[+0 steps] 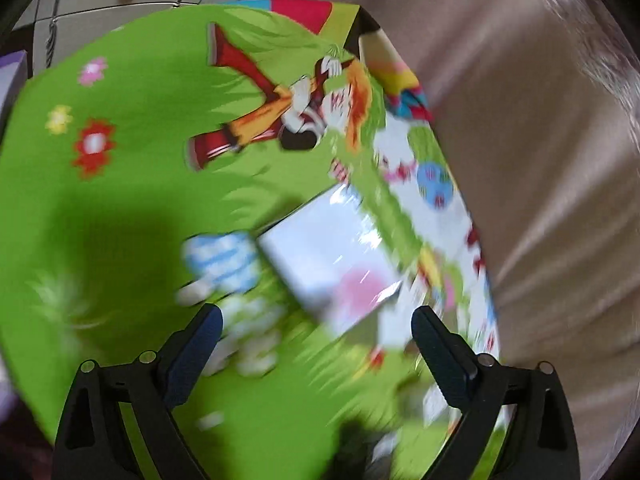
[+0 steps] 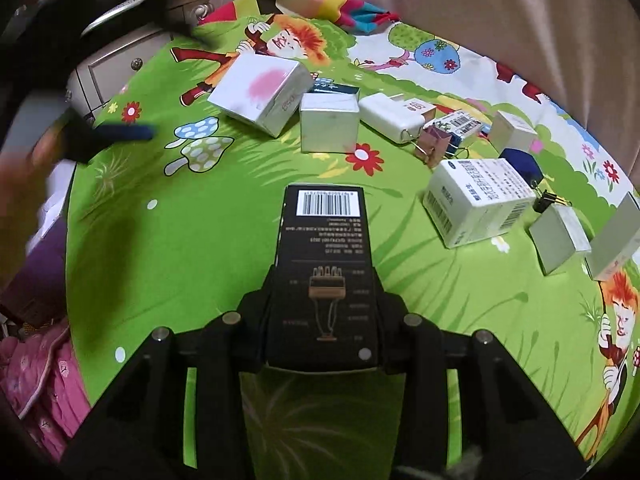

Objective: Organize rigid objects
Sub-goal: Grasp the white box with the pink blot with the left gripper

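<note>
- Glossy white box with pink blotch (image 1: 340, 256) lies on the cartoon-printed green cloth (image 1: 140, 184).
- Left gripper (image 1: 316, 344) gapes wide, empty.
- Right gripper (image 2: 320, 308) clamps a tall black carton (image 2: 324, 264).

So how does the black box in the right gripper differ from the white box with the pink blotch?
The black box is dark, long and narrow, and clamped between the right gripper fingers; the white box with the pink blotch is pale and squat, and lies free on the green cloth. The black box shows a barcode and printed text; the white box shows a pink smudge. Both are rigid cartons.
</note>
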`<state>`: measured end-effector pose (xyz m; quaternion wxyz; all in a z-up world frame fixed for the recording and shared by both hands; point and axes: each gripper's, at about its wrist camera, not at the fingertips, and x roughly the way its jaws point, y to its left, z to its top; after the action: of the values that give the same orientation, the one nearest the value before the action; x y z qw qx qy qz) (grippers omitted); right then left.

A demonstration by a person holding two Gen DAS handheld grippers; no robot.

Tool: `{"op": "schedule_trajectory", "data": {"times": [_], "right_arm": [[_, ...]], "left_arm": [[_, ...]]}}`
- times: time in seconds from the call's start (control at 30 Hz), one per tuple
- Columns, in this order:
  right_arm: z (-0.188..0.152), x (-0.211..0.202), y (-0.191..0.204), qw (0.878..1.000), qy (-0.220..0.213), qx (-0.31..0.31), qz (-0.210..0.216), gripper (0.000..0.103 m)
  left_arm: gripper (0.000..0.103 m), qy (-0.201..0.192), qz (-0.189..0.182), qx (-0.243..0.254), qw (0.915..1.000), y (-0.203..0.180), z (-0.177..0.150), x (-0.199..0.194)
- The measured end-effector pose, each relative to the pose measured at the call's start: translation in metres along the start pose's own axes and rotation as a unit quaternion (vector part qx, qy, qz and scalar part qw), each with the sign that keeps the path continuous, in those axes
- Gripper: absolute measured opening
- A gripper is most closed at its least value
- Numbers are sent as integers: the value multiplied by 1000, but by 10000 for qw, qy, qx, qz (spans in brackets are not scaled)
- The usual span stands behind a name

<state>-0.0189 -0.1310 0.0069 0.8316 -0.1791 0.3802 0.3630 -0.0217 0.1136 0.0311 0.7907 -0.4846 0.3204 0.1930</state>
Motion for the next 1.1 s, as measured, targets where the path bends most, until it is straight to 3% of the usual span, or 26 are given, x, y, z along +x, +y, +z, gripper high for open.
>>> {"op": "schedule_trajectory", "data": {"times": [0.1,0.2,0.23,0.3,0.37,0.43,0.53,0.6,0.67,0.77,0.83,0.87,0.9,1.03,1.1], "right_arm": [[3,3,0,10000,4,11,-60,43],[1,5,2,10000,0,7,-93,43],[1,5,3,10000,0,13,-91,43],[1,5,2,10000,-2,25,-79,43],[1,5,2,10000,-2,20,-81,43],[0,5,3,10000,-3,15,-94,43],[0,5,4,10000,-2,27,-89,43],[0,5,4,10000,-3,33,-93,43],[0,5,3,9999,-2,50,-96,43],[0,5,2,9999,-2,107,-62,44],[0,5,1,9999,-1,126,-62,44],[0,6,2,9999,0,134,-75,44],[0,6,2,9999,0,145,-91,44],[0,6,3,9997,4,208,-145,45],[0,6,2,9996,6,223,-150,46]], "left_arm": [[97,-82,95,-354,9993,-12,2,25],[97,-188,542,-718,9958,-14,6,46],[102,-139,595,-851,9945,-11,7,53],[102,-338,840,-735,9932,-17,10,56],[100,-161,825,-378,9957,-22,13,62],[82,75,682,235,9974,-28,15,67],[75,497,631,1186,9897,-28,15,64],[72,809,583,1788,9788,-25,15,56],[72,1299,704,2745,9502,-26,7,48],[71,1761,1002,3859,9000,-17,-11,36],[70,1704,1025,4403,8756,-10,-21,28],[72,1624,1010,4563,8690,-7,-24,24],[72,1538,1000,4626,8674,-6,-26,23],[78,1366,762,4351,8867,-6,-22,17],[82,1268,678,4390,8869,-11,-21,20]]}}
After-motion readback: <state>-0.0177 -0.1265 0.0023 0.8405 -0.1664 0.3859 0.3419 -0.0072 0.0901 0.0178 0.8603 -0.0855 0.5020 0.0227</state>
